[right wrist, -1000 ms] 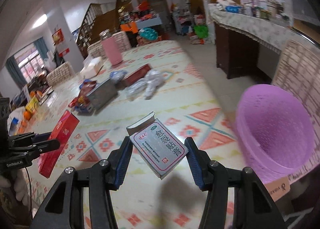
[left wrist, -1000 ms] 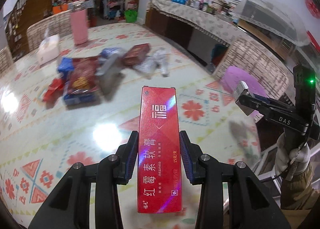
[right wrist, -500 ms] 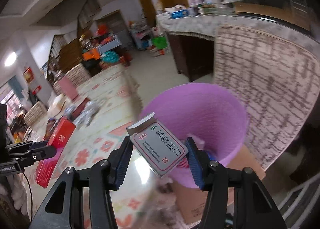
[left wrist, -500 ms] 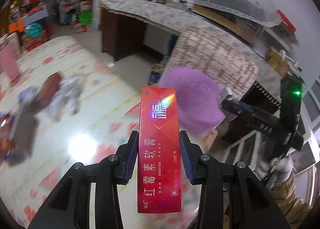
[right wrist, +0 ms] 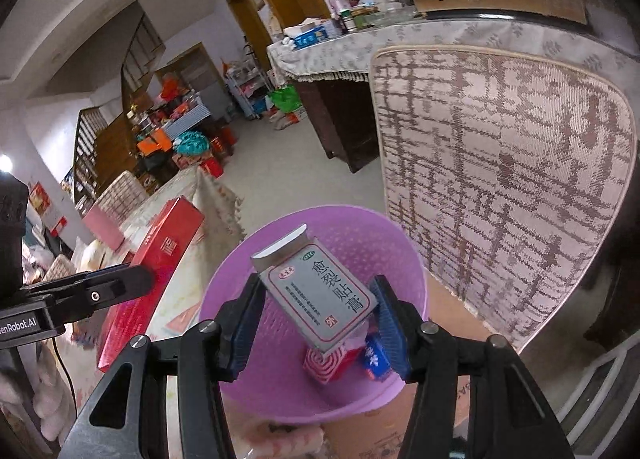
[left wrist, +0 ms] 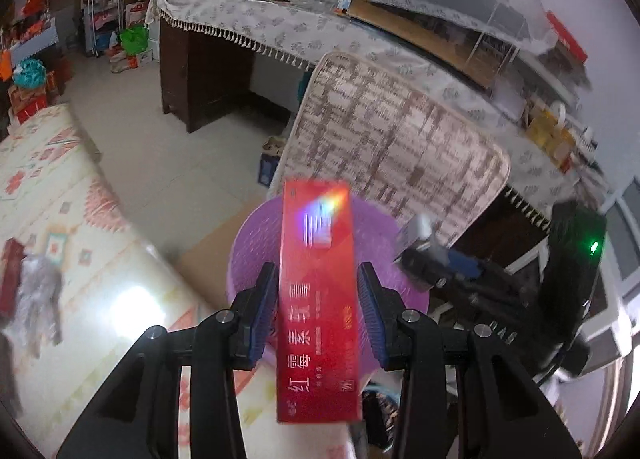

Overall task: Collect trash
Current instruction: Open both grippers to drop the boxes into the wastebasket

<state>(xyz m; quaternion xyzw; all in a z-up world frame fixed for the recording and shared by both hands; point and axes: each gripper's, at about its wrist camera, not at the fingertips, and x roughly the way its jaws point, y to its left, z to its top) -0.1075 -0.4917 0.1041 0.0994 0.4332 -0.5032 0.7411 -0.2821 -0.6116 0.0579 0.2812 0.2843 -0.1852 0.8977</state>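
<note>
The left claw [left wrist: 316, 311] is pinched on a long red box [left wrist: 318, 311], which is held upright between the blue pads [left wrist: 264, 311]. The box is positioned in front of a purple bin [left wrist: 248, 255]; whether it is over the opening cannot be told from the left wrist view.

The right claw [right wrist: 318, 315] is pinched on a small grey box [right wrist: 320, 295], which is held tilted, with its end flap open. This box is held directly above the opening of the purple bin [right wrist: 400, 251]. Inside the bin, a red-and-white packet [right wrist: 324, 365] and a blue packet [right wrist: 376, 359] are lying at the bottom.

The bin is placed just beside the edge of the patterned table [left wrist: 48, 195], with a patterned chair back [right wrist: 500, 179] behind it.
</note>
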